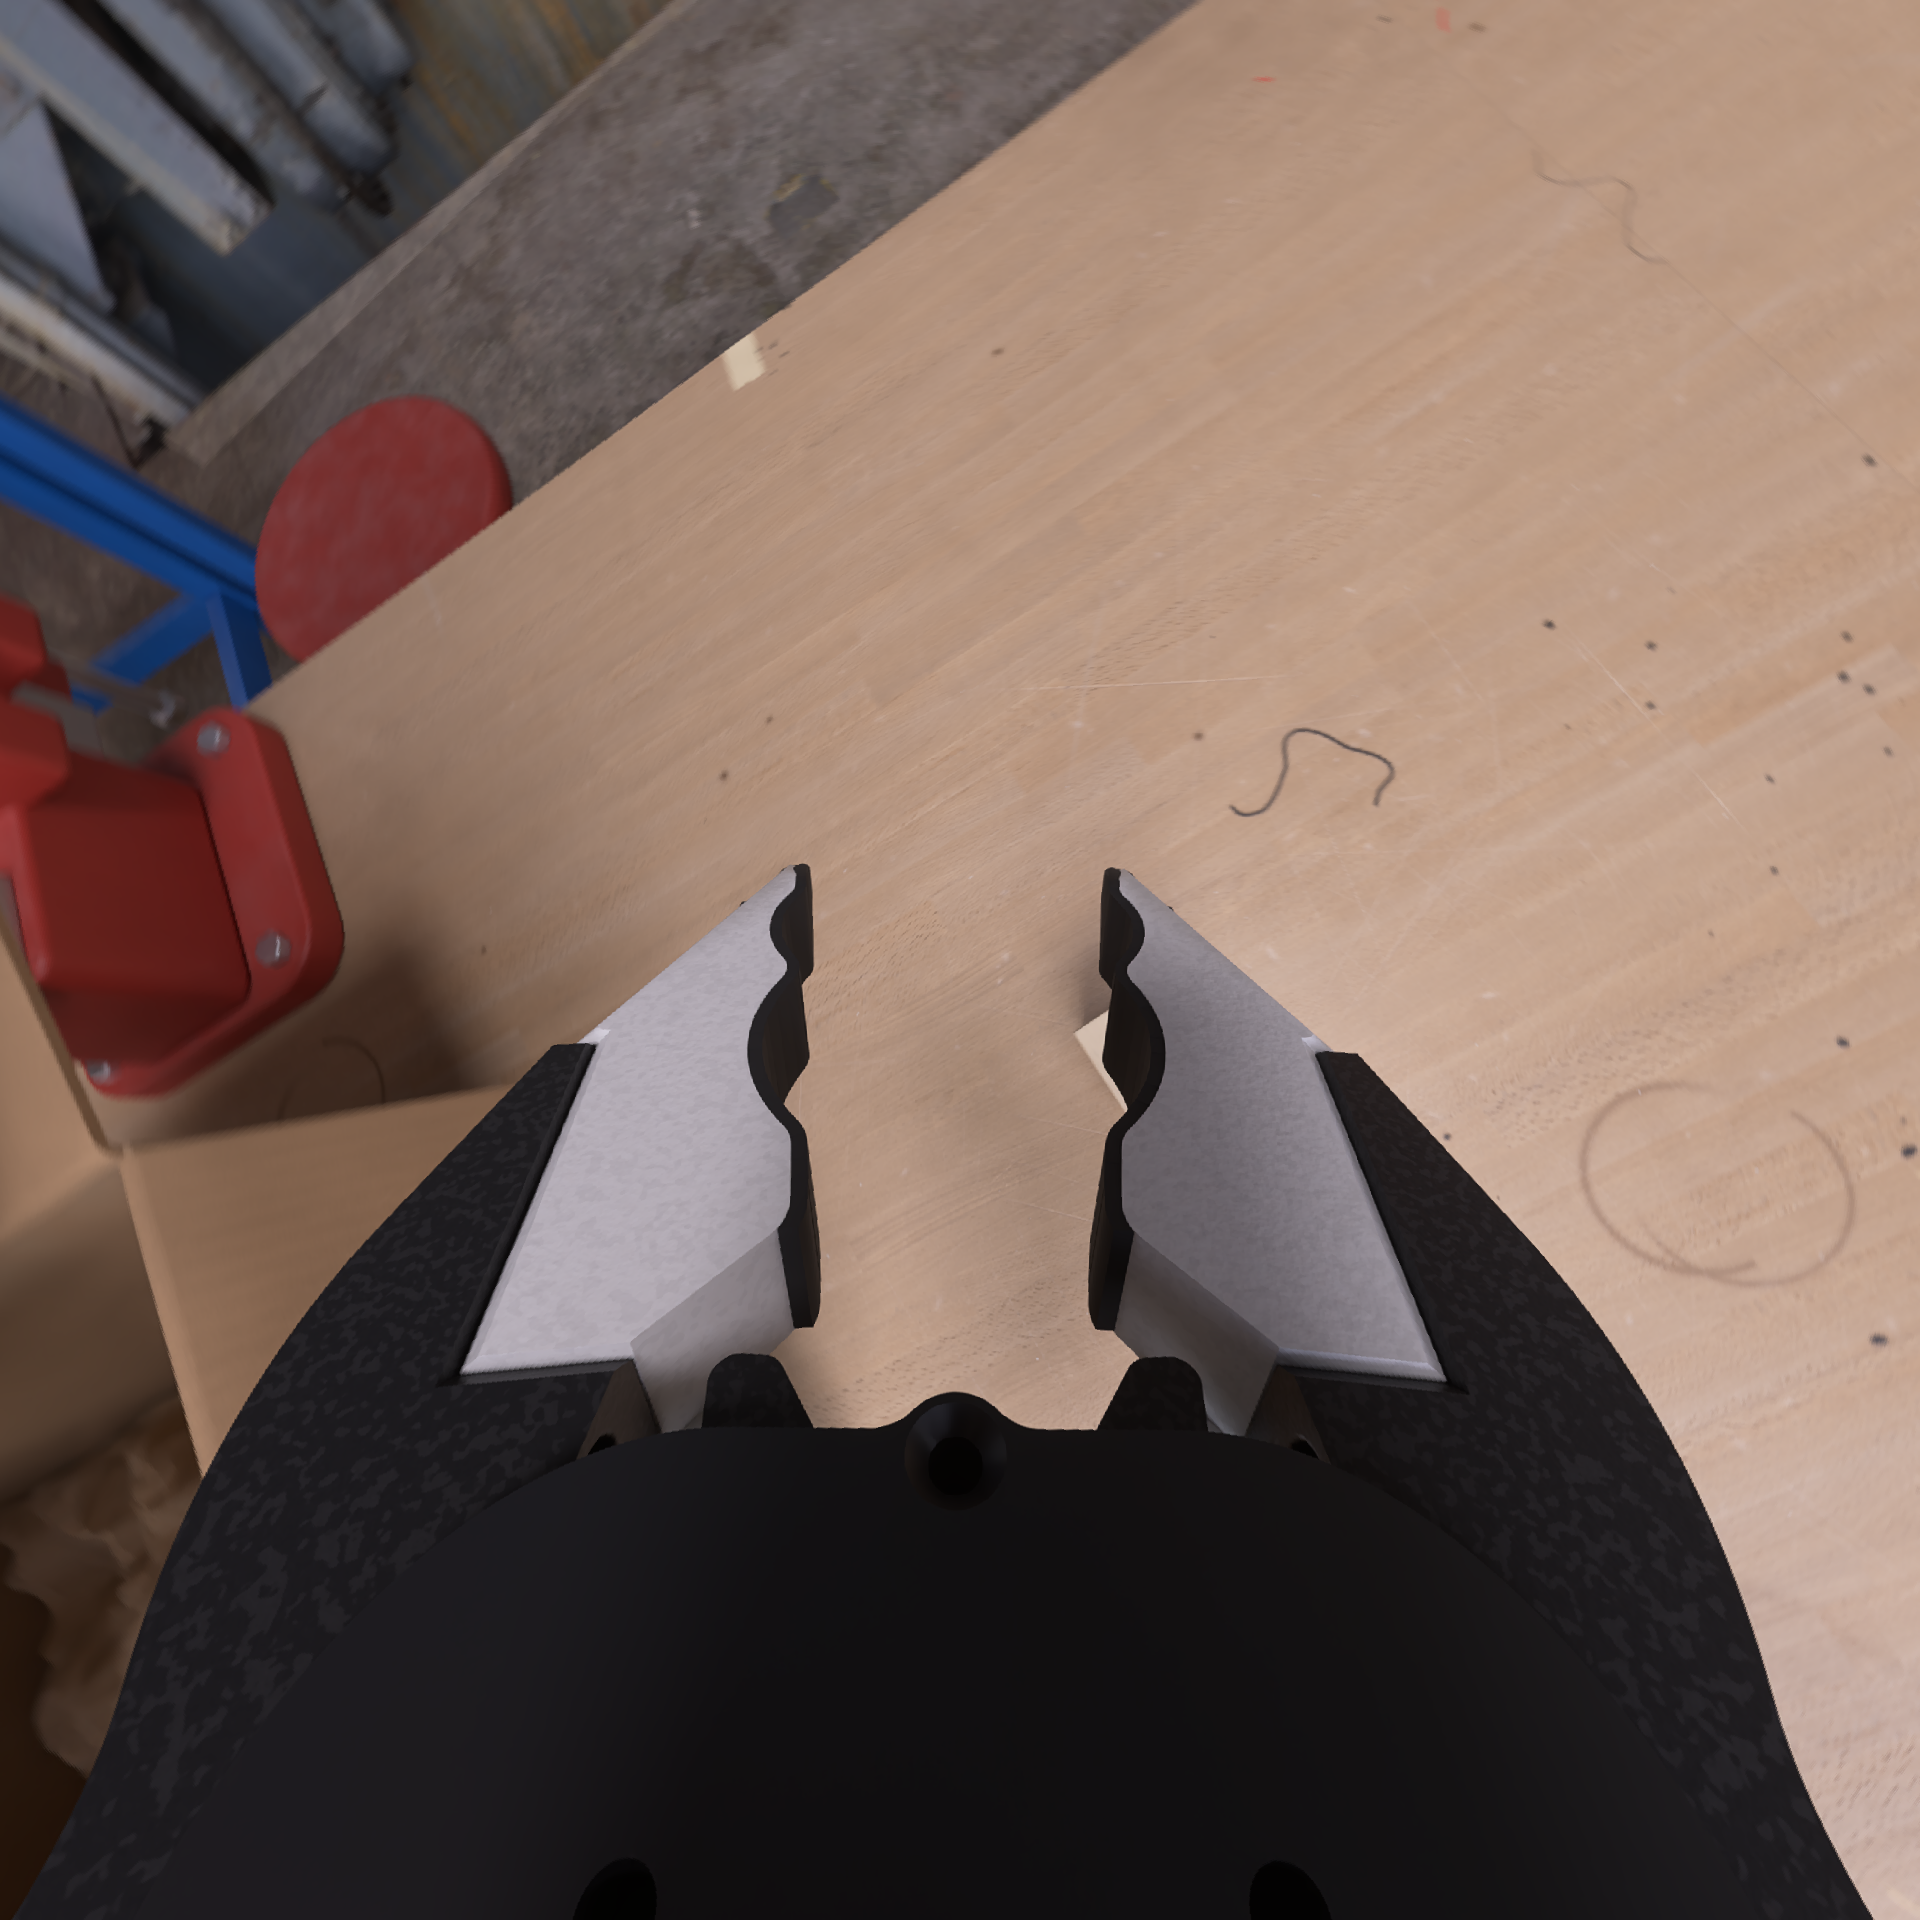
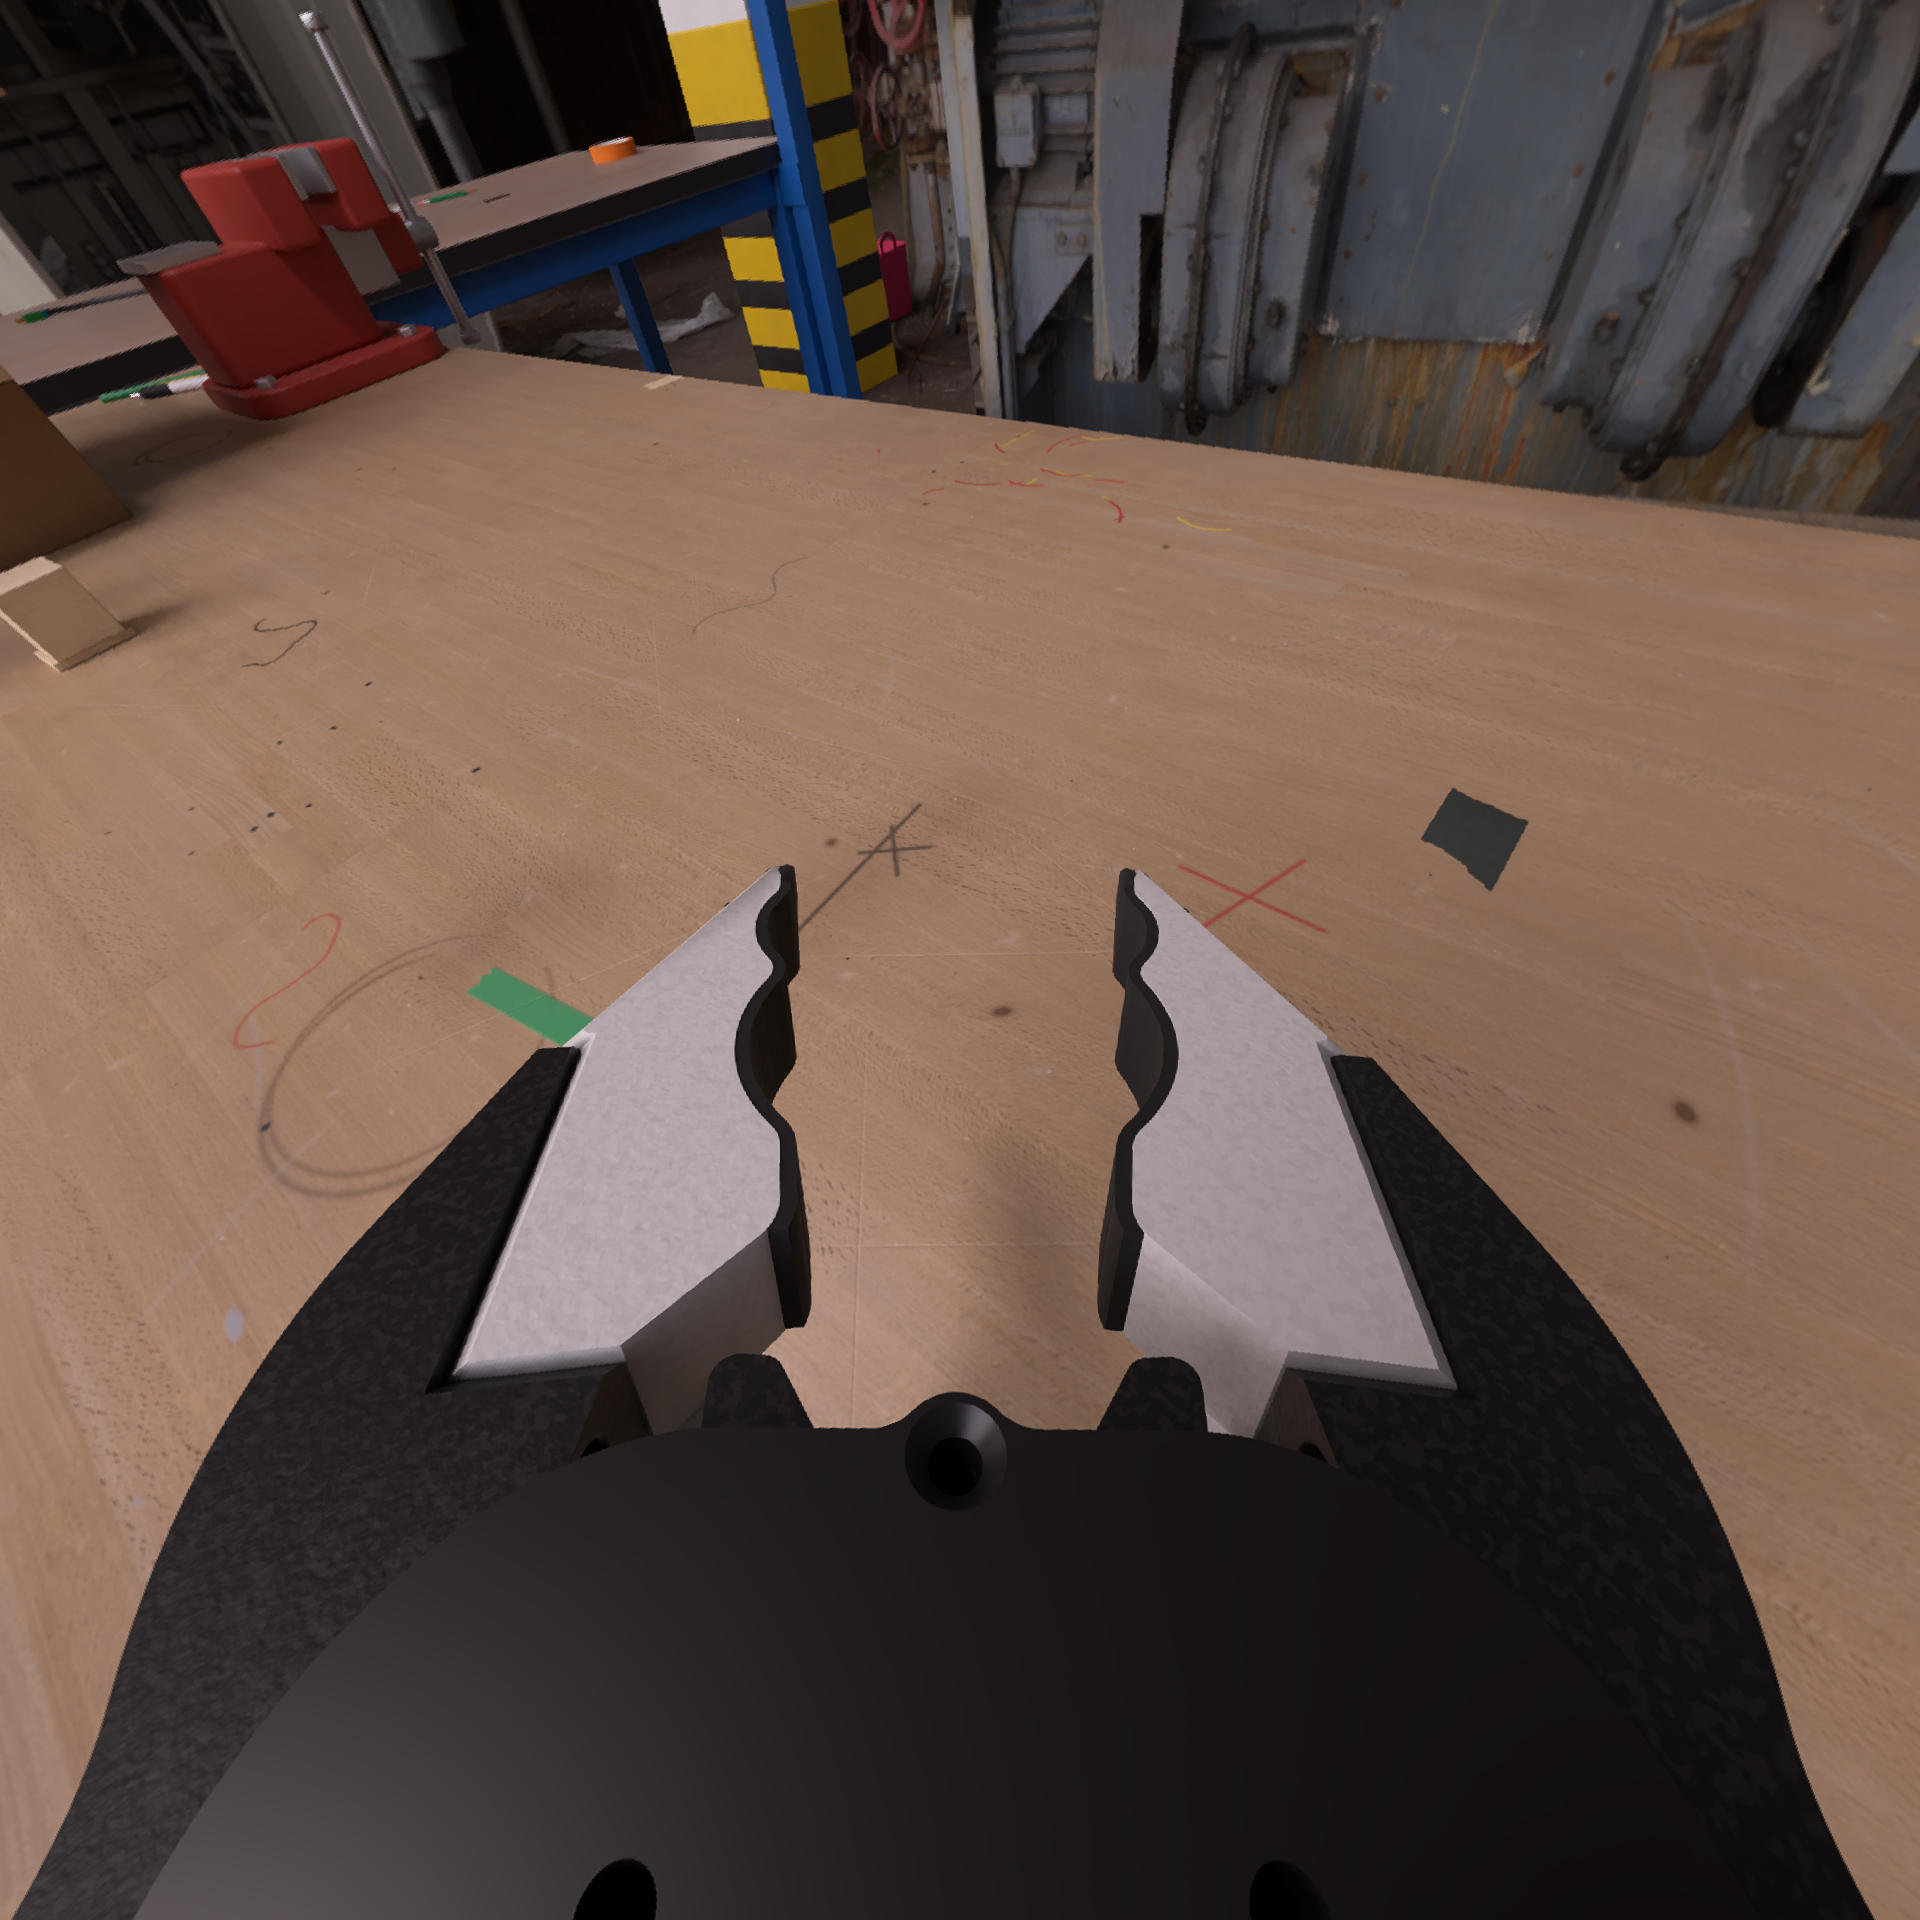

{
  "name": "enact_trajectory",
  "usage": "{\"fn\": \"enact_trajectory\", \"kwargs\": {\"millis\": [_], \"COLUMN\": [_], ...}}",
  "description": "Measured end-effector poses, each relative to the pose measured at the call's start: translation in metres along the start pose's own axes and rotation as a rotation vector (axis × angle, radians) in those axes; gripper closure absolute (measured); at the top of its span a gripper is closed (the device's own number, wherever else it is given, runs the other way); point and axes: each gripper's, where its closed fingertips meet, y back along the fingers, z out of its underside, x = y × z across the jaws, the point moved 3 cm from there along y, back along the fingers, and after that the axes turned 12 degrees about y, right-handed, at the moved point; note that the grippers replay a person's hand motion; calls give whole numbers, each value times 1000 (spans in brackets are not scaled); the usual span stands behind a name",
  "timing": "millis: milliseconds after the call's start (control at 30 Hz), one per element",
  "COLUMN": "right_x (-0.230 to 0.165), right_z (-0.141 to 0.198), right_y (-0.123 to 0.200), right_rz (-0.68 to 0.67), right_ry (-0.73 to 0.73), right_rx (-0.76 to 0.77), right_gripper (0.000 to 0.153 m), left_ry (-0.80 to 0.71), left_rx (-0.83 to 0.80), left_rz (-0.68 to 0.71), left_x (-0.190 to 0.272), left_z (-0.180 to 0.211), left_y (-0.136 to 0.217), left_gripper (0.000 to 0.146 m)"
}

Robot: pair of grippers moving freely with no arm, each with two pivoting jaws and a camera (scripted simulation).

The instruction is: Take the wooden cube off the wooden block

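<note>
In the right wrist view a small brown wooden cube (image 2: 62,613) sits at the far left edge of the table, on what looks like a thin pale wooden block (image 2: 52,652). It is far to the left of my right gripper (image 2: 956,883), which is open and empty above the bare table. In the left wrist view my left gripper (image 1: 956,883) is open and empty just above the table. A pale wooden corner (image 1: 1089,1039) shows just behind its right finger (image 1: 1127,997); the rest of that piece is hidden.
A red vise stands at the table's left corner (image 1: 166,894) and shows far left in the right wrist view (image 2: 281,270). A brown box (image 1: 312,1195) lies left of the left gripper and also shows in the right wrist view (image 2: 42,488). A red stool (image 1: 379,520) stands beyond the table edge.
</note>
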Motion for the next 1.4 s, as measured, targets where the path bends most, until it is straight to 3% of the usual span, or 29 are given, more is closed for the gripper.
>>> {"fn": "enact_trajectory", "kwargs": {"millis": [333,500,633,800,933,1067,1200,1400], "right_x": [-2,-3,-5,-7,-8,-9,-10,-10], "right_z": [1,0,-1,1,2,3,3,2], "right_y": [-1,-1,-1,-3,-5,-5,-5,-5], "right_rz": [-8,-13,-18,-20,-26,-30,-36,-38], "right_ry": [27,31,37,42,39,43,39,40], "right_rx": [-4,-4,-7,-23,-31,-36,-34,-37], "right_gripper": [88,88,88,88,88,87,87,86], "left_ry": [-221,-284,-262,-10,340,541,645,672], "left_rx": [-58,-157,-284,-357,-249,-104,-85,-149], "left_rz": [67,84,10,-162,-168,-185,-179,-195], "left_x": [58,68,61,49,52,46,43,44], "left_z": [-14,13,49,86,96,100,113,125], "left_y": [-23,-30,-38,-46,-50,-56,-68,-85], "left_gripper": [91,98,98,92,90,88,86,85]}}
